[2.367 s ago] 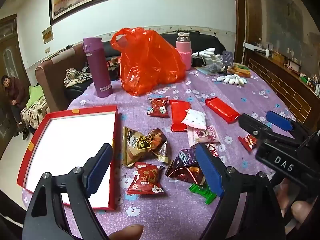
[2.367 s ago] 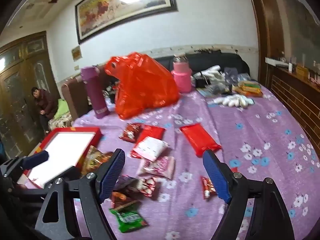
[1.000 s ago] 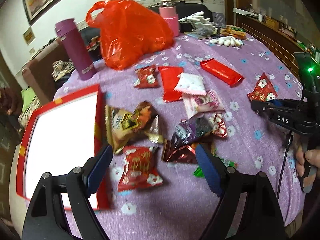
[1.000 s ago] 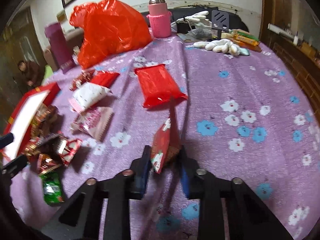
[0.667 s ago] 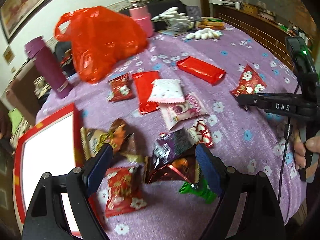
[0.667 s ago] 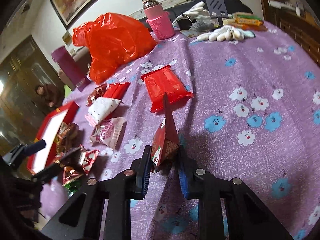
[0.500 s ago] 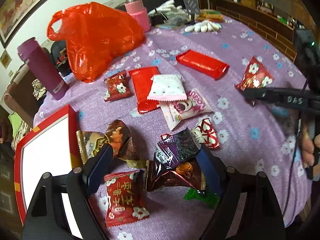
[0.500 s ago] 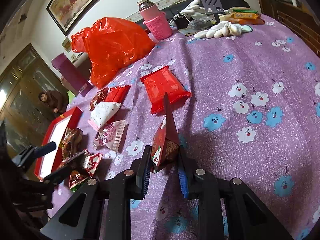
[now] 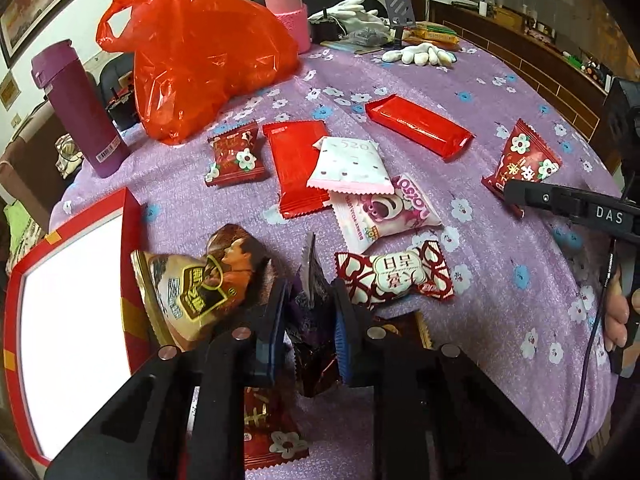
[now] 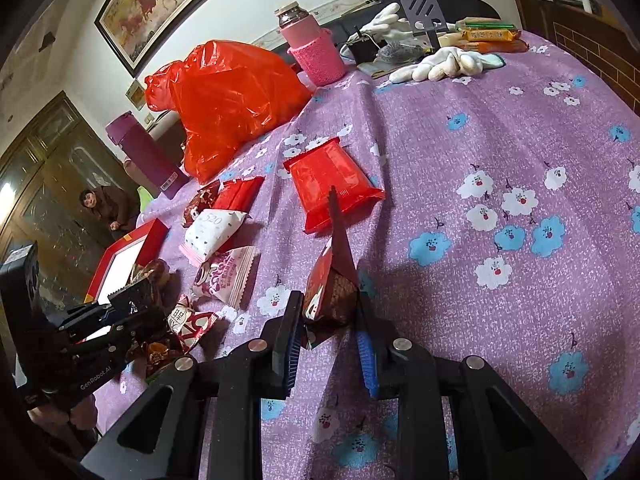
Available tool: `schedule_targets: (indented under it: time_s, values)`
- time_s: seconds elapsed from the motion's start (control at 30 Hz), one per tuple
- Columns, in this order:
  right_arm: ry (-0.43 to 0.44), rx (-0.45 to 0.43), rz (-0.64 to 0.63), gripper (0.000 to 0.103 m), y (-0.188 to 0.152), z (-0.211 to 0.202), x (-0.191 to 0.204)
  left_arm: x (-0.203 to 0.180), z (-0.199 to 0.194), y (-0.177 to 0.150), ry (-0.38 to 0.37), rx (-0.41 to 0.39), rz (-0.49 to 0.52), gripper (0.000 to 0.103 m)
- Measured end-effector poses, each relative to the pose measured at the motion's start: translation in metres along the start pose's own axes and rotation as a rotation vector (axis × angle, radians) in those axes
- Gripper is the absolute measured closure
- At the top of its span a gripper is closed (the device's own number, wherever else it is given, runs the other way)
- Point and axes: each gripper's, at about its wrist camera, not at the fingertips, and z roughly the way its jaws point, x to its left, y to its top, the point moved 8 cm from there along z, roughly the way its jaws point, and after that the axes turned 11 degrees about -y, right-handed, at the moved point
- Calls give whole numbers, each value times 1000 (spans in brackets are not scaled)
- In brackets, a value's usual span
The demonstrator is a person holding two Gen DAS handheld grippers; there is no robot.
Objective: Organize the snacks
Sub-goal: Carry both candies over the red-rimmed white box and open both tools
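The left gripper point(image 9: 309, 322) has just closed on the purple snack point(image 9: 310, 300); the right gripper point(image 10: 328, 334) still clamps the red snack point(image 10: 332, 280). Both are ready for the box point(image 9: 132, 216) at left.

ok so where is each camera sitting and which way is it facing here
Left wrist: on the left gripper, looking along its fingers over the purple tablecloth toward the red bag; it is shut on a dark purple snack. The right gripper and its hand show at the right edge.
Right wrist: on the right gripper, aimed the same way from farther right, shut on a red flower-print snack. The left gripper shows at lower left.
Both share the red bag, the red tray, the pink bottle and the loose snacks.
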Motion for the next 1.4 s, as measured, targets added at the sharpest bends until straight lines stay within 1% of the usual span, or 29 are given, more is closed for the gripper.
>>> schedule_targets:
  time_s: [0.1, 0.27, 0.37, 0.43, 0.5, 0.6, 0.73, 0.87, 0.97, 1.07, 1.17, 1.23, 1.3, 1.33, 1.37, 1.4]
  values:
    - [-2, -7, -8, 77, 0, -1, 1, 4, -4, -2, -23, -22, -28, 85]
    - [44, -25, 1, 78, 2, -7, 5, 7, -23, -6, -54, -74, -57, 85]
    - [72, -33, 4, 79, 3, -12, 9, 10, -46, -7, -54, -128, -64, 85]
    - [108, -30, 5, 79, 2, -15, 17, 18, -65, -8, -48, -167, -76, 85]
    - [121, -26, -2, 80, 1, -17, 26, 26, -78, -11, -34, -193, -90, 85]
    - [168, 0, -6, 80, -4, -17, 46, 45, -96, -22, -9, -221, -124, 84]
    - [272, 55, -28, 80, -10, -18, 89, 82, -112, -44, 46, -229, -194, 84]
    - [428, 127, -47, 80, -11, -17, 152, 117, -119, -63, 101, -215, -258, 84]
    - [509, 176, -78, 81, -13, -9, 204, 137, -122, -73, 135, -210, -291, 84]
    - [536, 207, -141, 81, -19, 8, 260, 153, -121, -82, 154, -199, -324, 84]
    - [544, 250, -168, 81, -29, 26, 298, 166, -120, -86, 188, -191, -343, 84]
    - [527, 261, -188, 79, -36, 36, 318, 174, -119, -89, 193, -186, -357, 84]
    - [511, 260, -204, 77, -40, 39, 327, 180, -120, -93, 228, -179, -374, 83]
    - [519, 267, -204, 76, -41, 37, 329, 184, -122, -95, 255, -179, -386, 83]
    - [533, 266, -203, 74, -43, 30, 328, 187, -124, -98, 278, -175, -396, 81]
    - [532, 243, -210, 72, -40, 24, 325, 189, -126, -100, 293, -172, -403, 76]
